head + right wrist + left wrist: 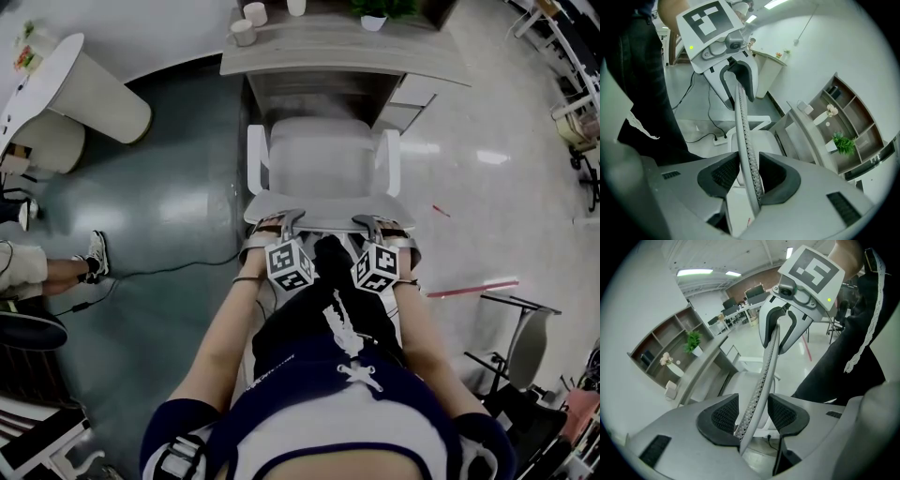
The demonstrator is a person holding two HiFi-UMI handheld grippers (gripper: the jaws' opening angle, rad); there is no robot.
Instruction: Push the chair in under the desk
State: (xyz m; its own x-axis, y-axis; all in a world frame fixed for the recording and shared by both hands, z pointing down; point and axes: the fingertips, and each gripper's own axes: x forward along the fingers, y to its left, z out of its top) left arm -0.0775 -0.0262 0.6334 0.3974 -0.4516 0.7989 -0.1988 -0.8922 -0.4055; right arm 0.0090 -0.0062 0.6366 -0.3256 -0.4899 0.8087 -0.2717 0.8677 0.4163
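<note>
A white office chair [323, 155] faces the grey desk [328, 52], its seat front just under the desk edge. Its mesh backrest [328, 217] is nearest me, seen edge-on. My left gripper [281, 225] straddles the backrest's top rim at the left. In the left gripper view the rim [766, 371] runs between the pads of the left gripper [754, 414] with a gap showing, so it stands open. My right gripper [371, 227] holds the rim at the right. In the right gripper view both pads of the right gripper [749, 176] touch the rim [742, 126].
Cups [244, 33] and a potted plant [375, 14] stand on the desk. A white round table [94, 94] is at the left, with a seated person's shoe [94, 253] and a floor cable [169, 267] near it. A folding chair [525, 337] stands at the right.
</note>
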